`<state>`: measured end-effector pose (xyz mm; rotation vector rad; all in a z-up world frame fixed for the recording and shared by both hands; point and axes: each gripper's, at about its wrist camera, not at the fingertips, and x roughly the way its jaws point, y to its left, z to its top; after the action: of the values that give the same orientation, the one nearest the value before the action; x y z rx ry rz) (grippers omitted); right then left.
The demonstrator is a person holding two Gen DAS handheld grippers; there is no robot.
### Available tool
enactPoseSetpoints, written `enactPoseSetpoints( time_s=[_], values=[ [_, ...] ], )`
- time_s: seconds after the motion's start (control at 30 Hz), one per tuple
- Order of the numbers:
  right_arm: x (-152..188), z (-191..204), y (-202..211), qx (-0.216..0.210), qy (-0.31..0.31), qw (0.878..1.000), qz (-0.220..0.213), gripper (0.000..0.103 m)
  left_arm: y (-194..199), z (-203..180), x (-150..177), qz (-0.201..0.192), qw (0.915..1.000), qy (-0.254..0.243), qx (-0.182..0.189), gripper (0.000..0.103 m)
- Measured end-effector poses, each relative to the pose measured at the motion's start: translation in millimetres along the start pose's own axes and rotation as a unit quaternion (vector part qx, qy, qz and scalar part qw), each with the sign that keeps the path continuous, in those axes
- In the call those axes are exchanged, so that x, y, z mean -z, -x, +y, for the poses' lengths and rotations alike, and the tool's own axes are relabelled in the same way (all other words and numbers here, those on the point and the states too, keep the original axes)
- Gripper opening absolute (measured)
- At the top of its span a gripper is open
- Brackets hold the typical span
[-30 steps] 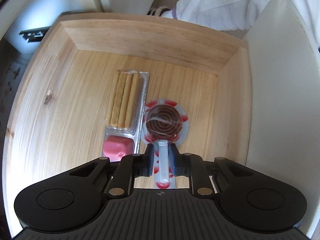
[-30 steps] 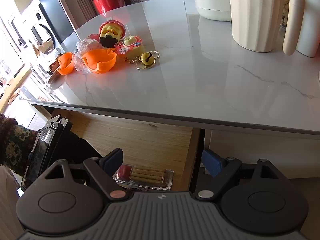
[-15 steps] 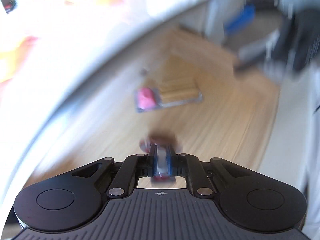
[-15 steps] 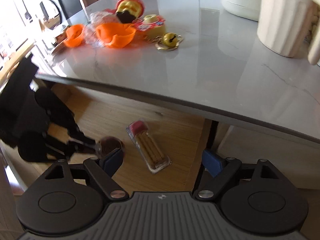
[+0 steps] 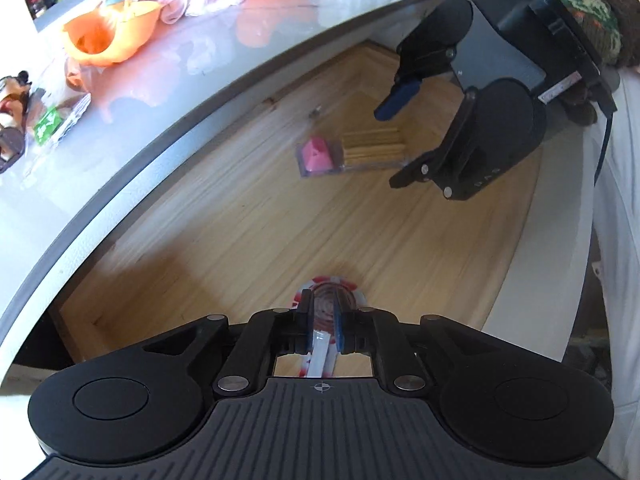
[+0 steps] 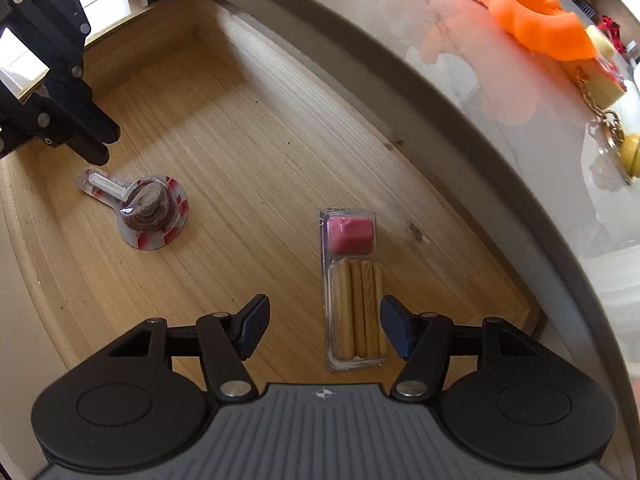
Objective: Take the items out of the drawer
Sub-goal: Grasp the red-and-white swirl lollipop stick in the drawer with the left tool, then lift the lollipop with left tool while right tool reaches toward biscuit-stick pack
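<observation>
A red-and-white wrapped lollipop (image 5: 331,294) with a dark swirl head is at the near end of the open wooden drawer (image 5: 260,232). My left gripper (image 5: 322,330) is shut on its stick. In the right wrist view the lollipop (image 6: 150,206) sits low over the drawer floor (image 6: 260,140), its stick pointing at the left gripper (image 6: 98,148). A clear snack pack (image 6: 352,288) of breadsticks with pink dip lies flat. My right gripper (image 6: 324,328) hangs open just above it, the pack nearer the right finger. The left wrist view shows that gripper (image 5: 400,140) over the pack (image 5: 352,152).
A grey stone countertop (image 5: 160,100) overhangs the drawer's far side. It carries orange plastic bowls (image 5: 108,36), crumpled wrap and small toys; a bell keychain (image 6: 628,152) lies near its edge (image 6: 460,128). A person's white sleeve (image 5: 624,240) is at the right.
My right gripper has dropped from countertop height into the drawer, over the snack pack. My left gripper has swung round with the lollipop stick still between its fingers.
</observation>
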<state>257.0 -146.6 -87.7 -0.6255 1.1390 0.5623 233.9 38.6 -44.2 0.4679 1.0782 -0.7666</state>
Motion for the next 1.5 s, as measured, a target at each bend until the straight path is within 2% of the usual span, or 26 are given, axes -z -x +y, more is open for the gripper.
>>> enactPoseSetpoints(
  time_s=[0.1, 0.17, 0.33, 0.43, 0.5, 0.57, 0.6, 0.67, 0.77, 0.83, 0.97, 1.13, 1.5],
  values=[
    [4.5, -4.9, 11.5, 0.005, -0.011, 1.0, -0.013, 0.063, -10.7, -9.3, -0.2, 0.045, 0.997, -0.06, 0.021, 0.013],
    [11.8, -12.5, 24.4, -0.006, -0.031, 0.999, -0.02, 0.071, -19.0, -17.1, 4.0, 0.104, 0.9865, -0.121, 0.037, 0.016],
    [40.4, -30.9, 49.3, -0.025, -0.078, 0.995, -0.05, 0.079, -45.6, -17.4, 5.9, 0.184, 0.9714, -0.149, 0.018, 0.017],
    [53.7, -42.1, 53.7, -0.026, -0.113, 0.992, -0.054, 0.08, -61.2, -16.6, 5.2, 0.197, 0.9701, -0.141, -0.008, 0.019],
    [55.8, -45.1, 56.7, -0.02, -0.119, 0.991, -0.064, 0.081, -58.2, -9.9, -3.7, 0.162, 0.9812, -0.104, -0.012, 0.026],
    [59.0, -50.0, 60.5, -0.028, -0.133, 0.988, -0.071, 0.082, -53.9, -2.2, -12.9, 0.113, 0.9913, -0.063, -0.024, 0.023],
    [59.5, -51.8, 61.6, -0.029, -0.138, 0.987, -0.074, 0.082, -51.8, -0.2, -16.4, 0.093, 0.9939, -0.057, -0.018, 0.022],
    [58.6, -54.2, 65.1, -0.028, -0.144, 0.986, -0.081, 0.082, -53.2, -1.5, -20.9, 0.089, 0.9934, -0.072, 0.0, 0.025],
    [58.0, -55.7, 68.4, -0.031, -0.146, 0.985, -0.091, 0.083, -53.1, -7.9, -23.3, 0.112, 0.9895, -0.091, -0.003, 0.025],
    [57.8, -54.9, 69.0, -0.03, -0.145, 0.985, -0.093, 0.083, -51.6, -11.2, -22.5, 0.107, 0.9903, -0.089, 0.004, 0.025],
    [57.9, -55.8, 69.6, -0.029, -0.148, 0.984, -0.091, 0.083, -57.8, -7.8, -22.0, 0.08, 0.9957, -0.047, 0.011, 0.04],
    [53.2, -53.7, 69.4, -0.026, -0.146, 0.985, -0.087, 0.085, -72.6, -5.3, -32.1, 0.05, 0.9987, 0.011, -0.005, 0.042],
    [55.1, -51.0, 77.4, -0.017, -0.144, 0.986, -0.077, 0.086, -75.2, -13.7, -34.8, -0.031, 0.999, -0.011, -0.03, 0.043]
  ],
)
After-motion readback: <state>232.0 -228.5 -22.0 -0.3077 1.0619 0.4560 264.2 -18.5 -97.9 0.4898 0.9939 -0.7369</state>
